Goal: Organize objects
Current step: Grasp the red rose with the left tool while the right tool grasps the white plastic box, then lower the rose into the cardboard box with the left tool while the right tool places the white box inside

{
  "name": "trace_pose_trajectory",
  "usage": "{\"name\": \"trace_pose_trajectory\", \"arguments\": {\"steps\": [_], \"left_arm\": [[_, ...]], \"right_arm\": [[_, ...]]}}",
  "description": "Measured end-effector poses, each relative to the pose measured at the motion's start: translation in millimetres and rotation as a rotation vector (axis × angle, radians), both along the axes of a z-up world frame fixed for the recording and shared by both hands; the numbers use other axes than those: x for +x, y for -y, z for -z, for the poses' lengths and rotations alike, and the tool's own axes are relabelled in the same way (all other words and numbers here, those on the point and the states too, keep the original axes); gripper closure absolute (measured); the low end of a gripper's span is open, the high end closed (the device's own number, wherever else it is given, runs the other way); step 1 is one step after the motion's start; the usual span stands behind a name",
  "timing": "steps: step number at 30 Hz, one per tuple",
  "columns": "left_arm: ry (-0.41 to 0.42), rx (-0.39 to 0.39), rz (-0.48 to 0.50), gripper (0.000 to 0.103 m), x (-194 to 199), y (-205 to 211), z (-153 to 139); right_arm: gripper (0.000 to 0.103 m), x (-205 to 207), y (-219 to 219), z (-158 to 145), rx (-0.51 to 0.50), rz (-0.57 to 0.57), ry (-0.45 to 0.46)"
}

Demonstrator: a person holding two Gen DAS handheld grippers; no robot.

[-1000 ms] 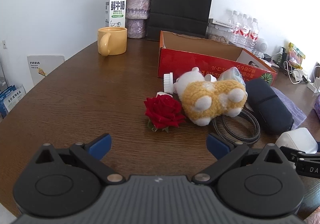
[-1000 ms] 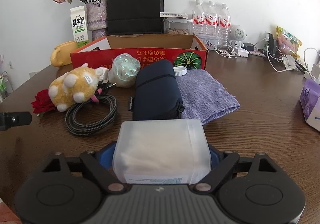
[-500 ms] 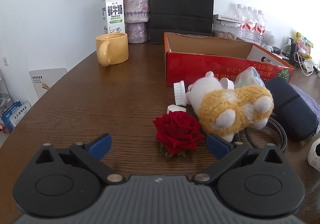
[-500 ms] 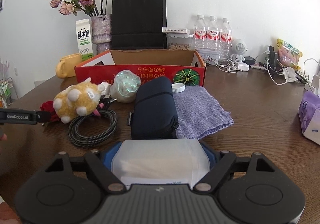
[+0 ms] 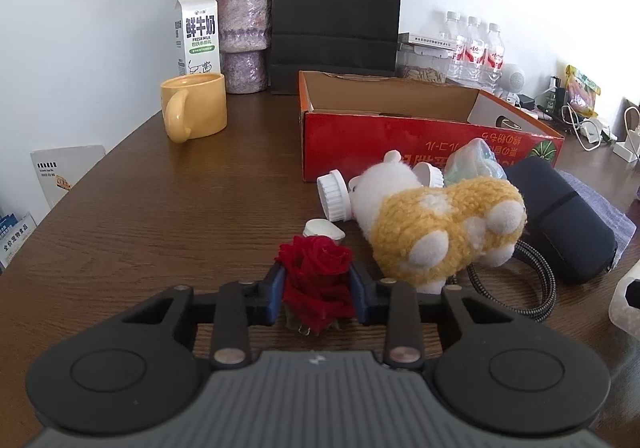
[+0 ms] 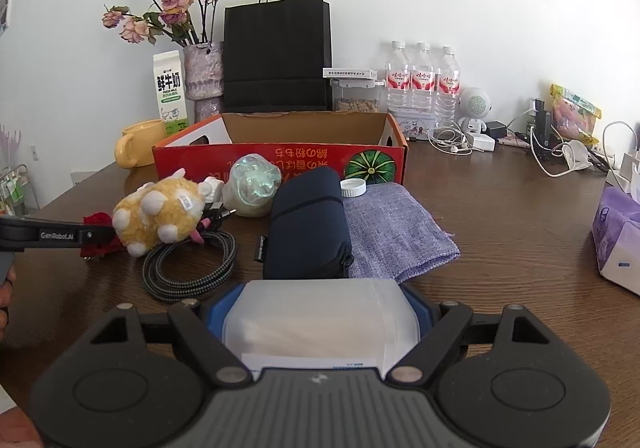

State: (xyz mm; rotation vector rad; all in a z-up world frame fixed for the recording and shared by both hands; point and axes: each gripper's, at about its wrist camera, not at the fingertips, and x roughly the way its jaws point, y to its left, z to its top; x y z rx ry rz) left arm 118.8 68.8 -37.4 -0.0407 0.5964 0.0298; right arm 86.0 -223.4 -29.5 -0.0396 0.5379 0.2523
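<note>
Where pinched: rose (image 5: 316, 280) between fingers (image 5: 276, 294)

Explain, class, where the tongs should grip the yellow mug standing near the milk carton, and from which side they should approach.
Grip the yellow mug by its handle, coming from the near side in the left wrist view. The mug stands upright with the loop facing that camera, and bare table lies in front. The body looks wide for the tongs. The milk carton crowds the far side.
</note>
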Motion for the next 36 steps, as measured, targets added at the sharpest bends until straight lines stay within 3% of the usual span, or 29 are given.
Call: {"name": "trace_pose_trajectory", "arguments": {"steps": [7,18,29,36], "left_arm": [[0.049,-0.010,-0.025,0.071,-16.6,-3.8,-16.0],[0.220,-0.013,0.033,0.071,-17.3,13.6,-70.8],[0.324,-0.023,0.092,0.071,35.9,48.5,-104.5],[0.305,-0.052,0.065,0.071,90.3,55.2,-106.8]], "right_arm": [[0.022,-2.9,3.8,-6.2,-0.002,-0.006,0.038],[0.022,11.0,5.2,-35.1,-0.027,-0.016,0.194],[0.022,76.2,-13.7,-67.4,0.047,-0.012,0.291],[0.022,135.8,-43.9,-83.0,0.028,-0.034,0.306]]}}
